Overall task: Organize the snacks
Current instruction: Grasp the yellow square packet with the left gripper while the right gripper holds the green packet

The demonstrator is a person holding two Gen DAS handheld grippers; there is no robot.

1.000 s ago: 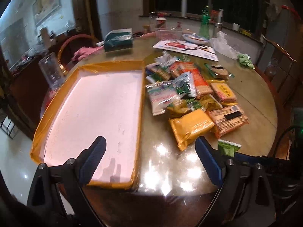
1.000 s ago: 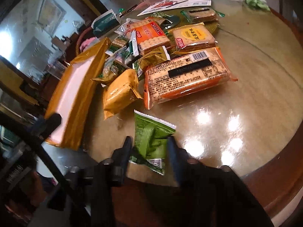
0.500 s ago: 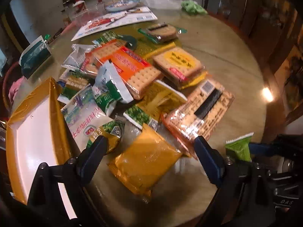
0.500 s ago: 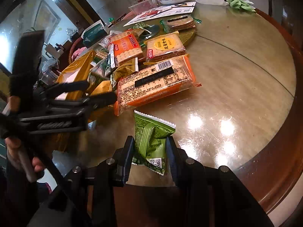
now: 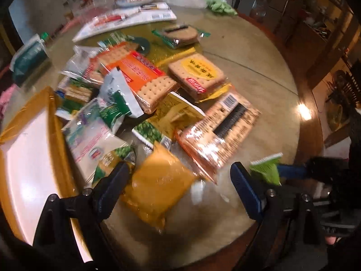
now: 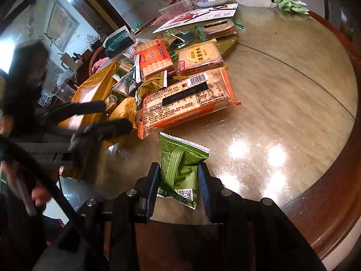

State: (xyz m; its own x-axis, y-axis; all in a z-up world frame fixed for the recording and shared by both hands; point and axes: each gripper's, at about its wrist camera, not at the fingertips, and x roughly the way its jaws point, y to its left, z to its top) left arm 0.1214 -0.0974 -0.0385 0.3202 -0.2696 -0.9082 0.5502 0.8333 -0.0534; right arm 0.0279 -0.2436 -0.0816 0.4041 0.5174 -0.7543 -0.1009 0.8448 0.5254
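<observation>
One green packet [image 6: 180,169] sits pinched between the right gripper's [image 6: 179,181] jaws, above the near table [image 6: 282,103] edge. It looks light, soft and crinkly, likely slippery; gripping its middle, as here, seems safest. The left gripper [image 5: 178,185] hangs wide apart over the yellow pouch [image 5: 155,185], beside the tray [image 5: 56,122] and the cracker pack [image 5: 216,131].

The bench [image 6: 282,103] lies bare to the right of the snack pile [image 5: 158,94], open as far as its wooden rim. On the left the tray [image 5: 52,122] blocks the way, with packets touching its wall. The left claw [image 5: 178,180] straddles the yellow packet [image 5: 155,185]. The right claw [image 6: 178,174] and its green packet [image 6: 180,164] stand just beside the orange cracker pack [image 6: 187,101].
</observation>
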